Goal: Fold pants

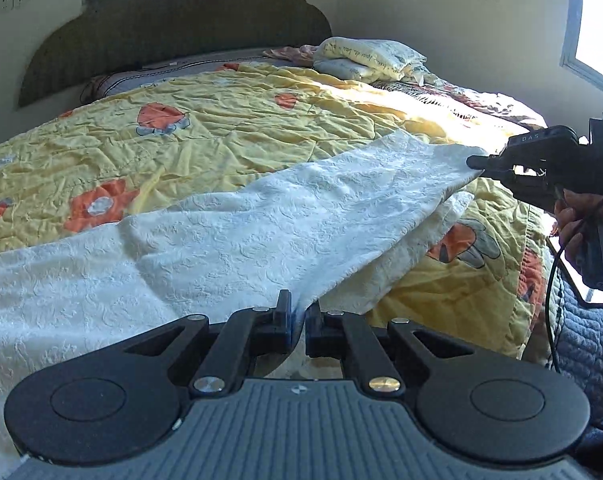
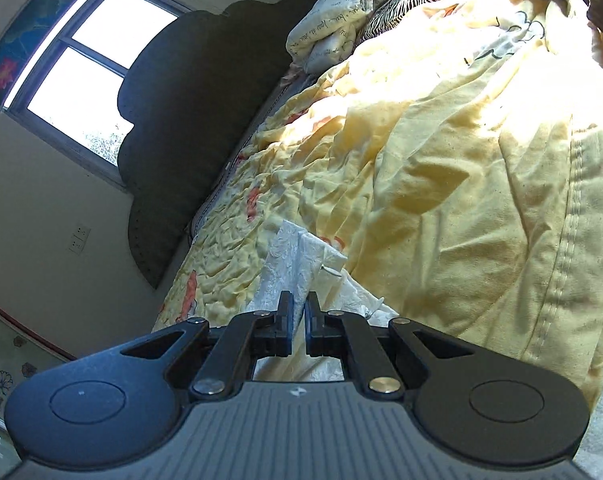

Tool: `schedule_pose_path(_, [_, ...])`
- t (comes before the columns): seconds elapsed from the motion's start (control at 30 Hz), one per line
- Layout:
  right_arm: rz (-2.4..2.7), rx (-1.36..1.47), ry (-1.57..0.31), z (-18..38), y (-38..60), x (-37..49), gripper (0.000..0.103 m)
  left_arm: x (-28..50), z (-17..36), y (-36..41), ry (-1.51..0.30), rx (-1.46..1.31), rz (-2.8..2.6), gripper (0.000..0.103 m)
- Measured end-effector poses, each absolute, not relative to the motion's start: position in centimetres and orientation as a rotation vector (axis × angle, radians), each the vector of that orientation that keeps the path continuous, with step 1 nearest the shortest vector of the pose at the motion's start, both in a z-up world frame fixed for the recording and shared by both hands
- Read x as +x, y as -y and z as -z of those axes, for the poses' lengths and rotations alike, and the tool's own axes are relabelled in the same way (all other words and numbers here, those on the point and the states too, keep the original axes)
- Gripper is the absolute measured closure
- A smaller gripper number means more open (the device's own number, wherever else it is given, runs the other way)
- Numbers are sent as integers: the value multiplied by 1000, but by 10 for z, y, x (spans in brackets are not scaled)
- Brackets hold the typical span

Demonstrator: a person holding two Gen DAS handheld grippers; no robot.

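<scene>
Both tongs, left gripper and right gripper, pinch white pants over a yellow flowered quilt; folded bedding lies near the dark headboard.

Up close, the left gripper shows matte black linkage arms on two round black housings, with flat silver rivets at the pivots and one brass-coloured one. Blue pads line its fingers. Behind sits a grey ribbed body with a small white mark. The right gripper is built the same. Seen from the left wrist camera, it carries pale lettering, a black trigger handle gripped by a hand, and a thin black cable trailing below.
</scene>
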State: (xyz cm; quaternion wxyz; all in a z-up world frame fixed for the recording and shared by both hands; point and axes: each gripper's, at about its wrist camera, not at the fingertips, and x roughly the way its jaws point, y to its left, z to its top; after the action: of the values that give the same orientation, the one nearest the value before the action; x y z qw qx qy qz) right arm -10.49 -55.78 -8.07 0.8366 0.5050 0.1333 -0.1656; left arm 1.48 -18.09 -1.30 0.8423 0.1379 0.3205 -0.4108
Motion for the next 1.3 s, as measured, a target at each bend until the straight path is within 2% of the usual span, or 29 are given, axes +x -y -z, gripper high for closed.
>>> schedule_pose_path(0.17, [412,902,-442,94,553,-96,94,24,34,187,-765,295,865,96])
schedule_pose_path(0.2, [418,869,-448,95,551,-93,92,25,33,186,-768,290,865,83])
schedule_pose_path(0.23, [430,847,-447,91,549,-93,91,26,31,184,-770,283,873,81])
schedule_pose_path(0.27, [456,819,-439,86,548,-93,87,26,28,183,-775,273,887,80])
schedule_pose_path(0.3, [515,776,-426,80,546,-94,77,26,26,181,-777,267,887,71])
schedule_pose_path(0.33, [605,711,-399,71,542,-96,73,26,25,180,-781,263,893,66])
schedule_pose_path(0.4, [712,573,-333,50,524,-97,70,26,21,177,-807,242,915,63])
schedule_pose_path(0.47, [560,478,-312,33,498,-87,70,25,16,170,-822,213,946,61])
schedule_pose_path(0.53, [283,438,-392,26,468,-61,60,24,11,162,-817,190,954,55])
schedule_pose_path(0.57, [154,446,-450,29,453,-48,50,24,9,157,-813,178,944,53])
schedule_pose_path(0.6, [64,455,-502,36,441,-35,48,25,6,149,-807,163,923,51])
schedule_pose_path(0.7, [42,404,-626,63,417,-6,48,33,1,125,-799,130,828,51])
schedule_pose_path(0.8, [158,397,-600,62,406,1,45,43,-5,87,-800,85,698,51])
schedule_pose_path(0.9, [19,326,-541,40,367,10,45,47,-12,42,-797,25,574,51])
schedule_pose_path(1.03, [-334,112,-528,15,263,32,45,42,-19,-27,-770,-55,359,51])
schedule_pose_path(1.3, [-814,-276,-421,7,71,29,47,25,-25,-189,-766,-337,-136,51])
